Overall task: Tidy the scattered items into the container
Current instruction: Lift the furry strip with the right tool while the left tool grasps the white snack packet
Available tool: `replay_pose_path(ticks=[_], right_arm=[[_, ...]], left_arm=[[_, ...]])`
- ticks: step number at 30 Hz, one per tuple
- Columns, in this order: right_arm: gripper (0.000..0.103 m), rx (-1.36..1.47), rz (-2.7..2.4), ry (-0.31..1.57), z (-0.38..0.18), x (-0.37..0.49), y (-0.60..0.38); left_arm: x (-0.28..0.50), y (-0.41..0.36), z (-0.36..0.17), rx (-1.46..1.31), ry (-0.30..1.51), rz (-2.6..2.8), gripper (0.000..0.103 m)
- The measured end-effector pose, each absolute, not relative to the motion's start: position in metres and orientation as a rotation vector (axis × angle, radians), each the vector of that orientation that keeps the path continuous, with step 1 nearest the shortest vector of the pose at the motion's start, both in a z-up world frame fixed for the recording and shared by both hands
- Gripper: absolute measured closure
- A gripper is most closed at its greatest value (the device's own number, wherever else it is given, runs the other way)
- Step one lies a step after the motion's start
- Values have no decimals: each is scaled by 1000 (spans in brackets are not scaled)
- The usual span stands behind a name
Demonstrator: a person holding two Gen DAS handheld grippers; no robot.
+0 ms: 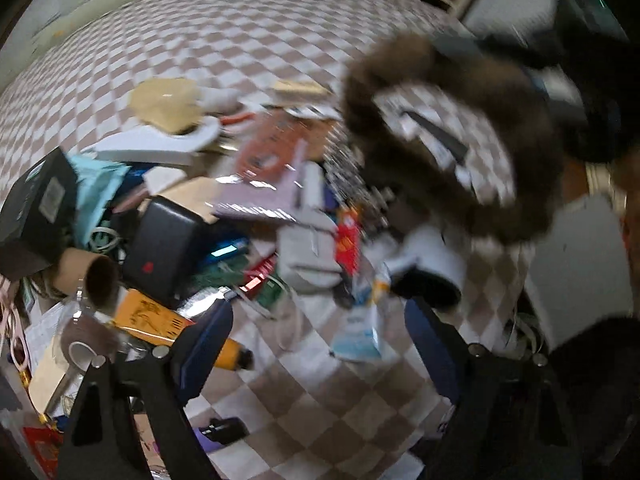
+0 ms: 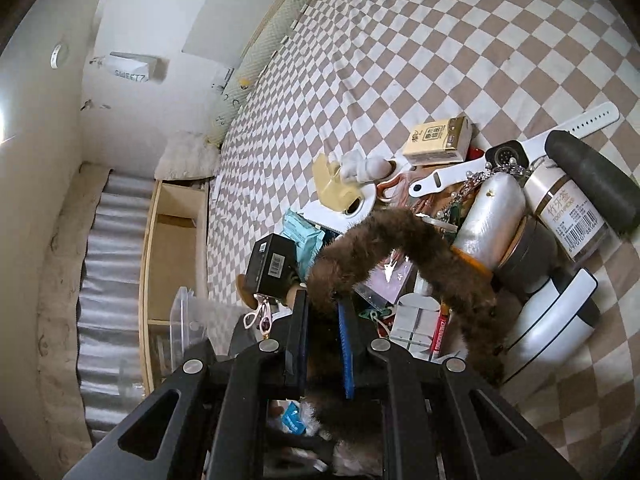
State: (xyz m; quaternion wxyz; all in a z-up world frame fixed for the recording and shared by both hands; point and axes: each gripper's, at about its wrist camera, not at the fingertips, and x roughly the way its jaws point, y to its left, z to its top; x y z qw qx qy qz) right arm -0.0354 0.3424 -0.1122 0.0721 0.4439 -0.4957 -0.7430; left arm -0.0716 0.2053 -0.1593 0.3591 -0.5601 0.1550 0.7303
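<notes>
A brown furry headband (image 2: 404, 248) arches up over a heap of scattered items on a checked bedsheet (image 2: 400, 60). My right gripper (image 2: 324, 308) is shut on one end of it, with fur squeezed between the black finger and the blue pad. In the left wrist view the same headband (image 1: 452, 140) hangs blurred at the upper right. My left gripper (image 1: 320, 344) is open above the sheet, with nothing between its blue pads (image 1: 208, 340). A blue-and-white packet (image 1: 360, 332) lies on the sheet below them. A clear plastic box (image 2: 184, 320) stands at the bed's left edge.
The heap holds a black box (image 2: 272, 264), a white watch (image 2: 512, 152), a yellow carton (image 2: 436, 140), a silver bottle (image 2: 492, 216), a toothpick jar (image 2: 568, 216), a black pouch (image 1: 164, 248), a cardboard tube (image 1: 88, 276) and an orange tube (image 1: 160, 320). A wooden shelf (image 2: 172, 248) runs beside the bed.
</notes>
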Motion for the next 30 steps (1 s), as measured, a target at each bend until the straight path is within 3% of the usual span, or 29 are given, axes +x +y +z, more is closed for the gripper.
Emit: replay_pose_path(ticks=[4, 6, 10, 15, 17, 22, 30], right_arm=[[89, 1347, -2236, -1481, -113, -35, 341], [89, 1354, -2238, -1476, -114, -35, 339], [89, 1362, -2246, -1469, -114, -35, 337], [89, 1370, -2247, -1465, -115, -34, 336], [89, 1371, -2243, -1467, -115, -34, 336], [89, 1372, -2246, -1464, -116, -33, 338], [89, 1372, -2259, -1460, -113, -29, 340]], left_arm=[[-51, 219, -171, -1402, 563, 1859, 34], [-43, 226, -176, -1379, 626, 1851, 34], [-34, 235, -185, -1356, 704, 1820, 47], [-33, 241, -196, -1368, 735, 1798, 49], [-31, 243, -200, -1376, 741, 1790, 61], [-29, 249, -207, -1386, 738, 1775, 82], [-27, 246, -201, -1375, 737, 1813, 87]])
